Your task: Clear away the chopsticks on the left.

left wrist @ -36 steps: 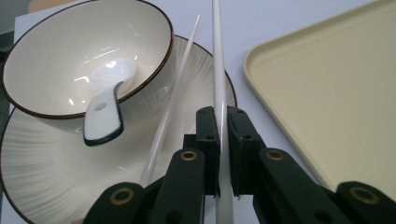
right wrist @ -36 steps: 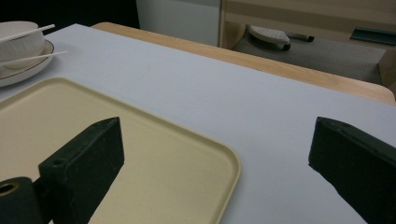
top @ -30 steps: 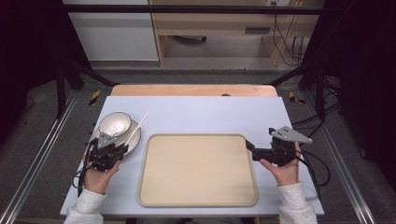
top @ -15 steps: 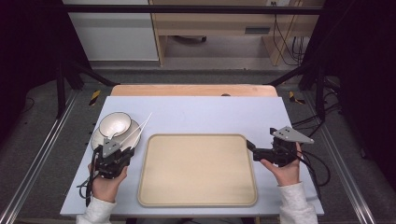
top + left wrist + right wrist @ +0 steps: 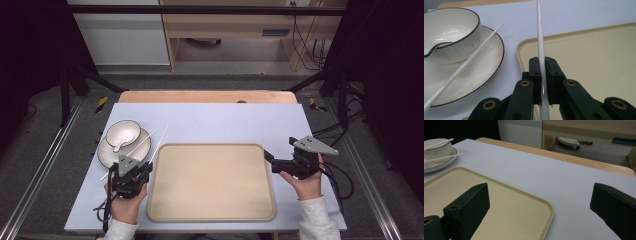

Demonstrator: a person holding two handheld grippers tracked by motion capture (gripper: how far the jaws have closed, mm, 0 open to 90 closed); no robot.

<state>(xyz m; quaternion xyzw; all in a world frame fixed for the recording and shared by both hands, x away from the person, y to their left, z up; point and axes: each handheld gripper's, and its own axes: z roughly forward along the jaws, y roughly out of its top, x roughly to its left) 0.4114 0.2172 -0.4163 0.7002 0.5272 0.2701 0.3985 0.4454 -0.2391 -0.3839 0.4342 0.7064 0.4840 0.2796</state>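
My left gripper (image 5: 542,62) (image 5: 144,169) is shut on a thin white chopstick (image 5: 539,30) (image 5: 161,136) that points away along the left edge of a beige tray (image 5: 586,50) (image 5: 210,200). A second white chopstick (image 5: 466,65) (image 5: 136,145) lies slanted across a white plate (image 5: 481,75) (image 5: 104,152). On that plate stands a dark-rimmed white bowl (image 5: 451,32) (image 5: 124,132) with a spoon (image 5: 434,48) in it. My right gripper (image 5: 540,195) (image 5: 270,160) stands open at the tray's right edge (image 5: 499,202), with nothing between its jaws.
The tray lies in the middle of a pale blue table mat (image 5: 225,125), and a wooden table edge (image 5: 205,96) runs along the far side. Metal rails (image 5: 40,170) flank the table. Cables (image 5: 330,170) trail from the right gripper.
My left gripper has moved right from beside the plate to the tray's left edge, taking one chopstick with it. The right gripper has stayed still.
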